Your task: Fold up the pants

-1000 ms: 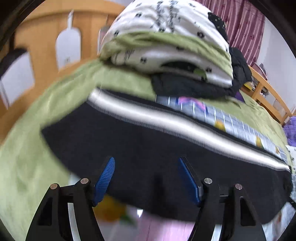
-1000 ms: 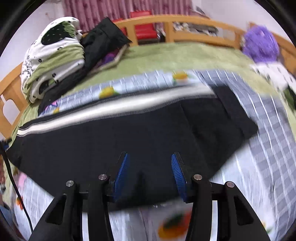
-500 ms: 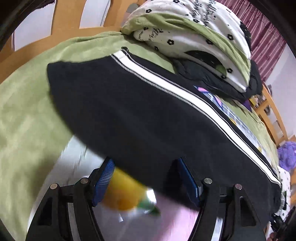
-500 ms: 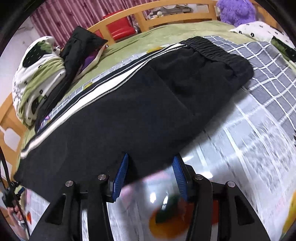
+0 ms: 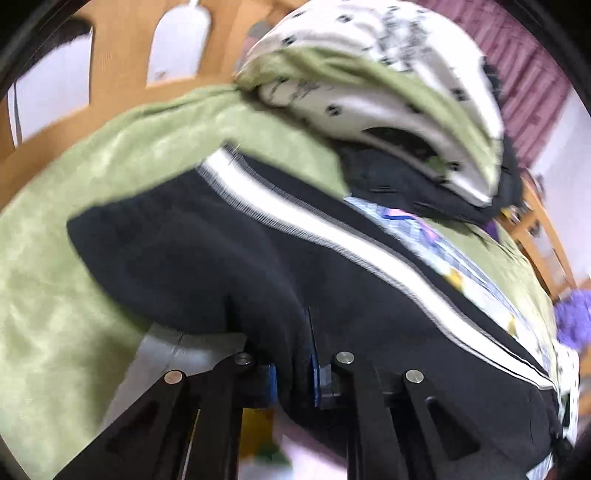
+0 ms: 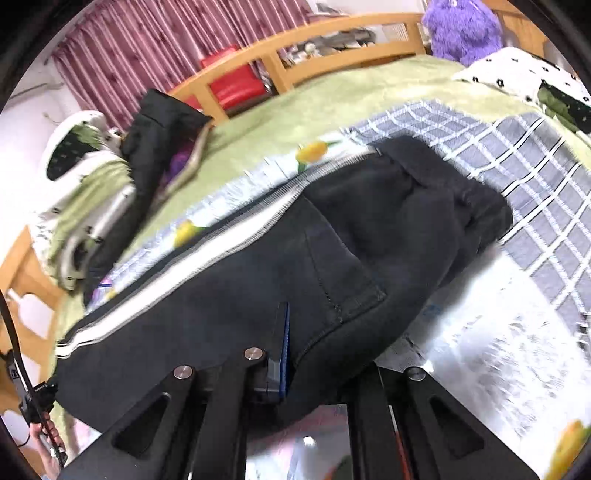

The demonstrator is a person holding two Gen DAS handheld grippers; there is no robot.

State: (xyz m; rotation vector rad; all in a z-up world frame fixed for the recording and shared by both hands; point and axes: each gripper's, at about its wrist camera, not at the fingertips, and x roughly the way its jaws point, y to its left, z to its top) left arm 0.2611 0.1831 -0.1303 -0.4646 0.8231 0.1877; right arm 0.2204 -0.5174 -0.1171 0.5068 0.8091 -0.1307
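Where the black pants [image 5: 229,258] lie across the bed [image 5: 44,302], the left claw [image 5: 293,354] is clenched on a bunched fold of their near edge. In the right wrist view, the right claw [image 6: 295,343] grips the pants [image 6: 369,229] near the pocket.

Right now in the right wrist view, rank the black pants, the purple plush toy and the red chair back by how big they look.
1. Black pants, though nearest the camera.
2. Purple plush toy.
3. Red chair back.
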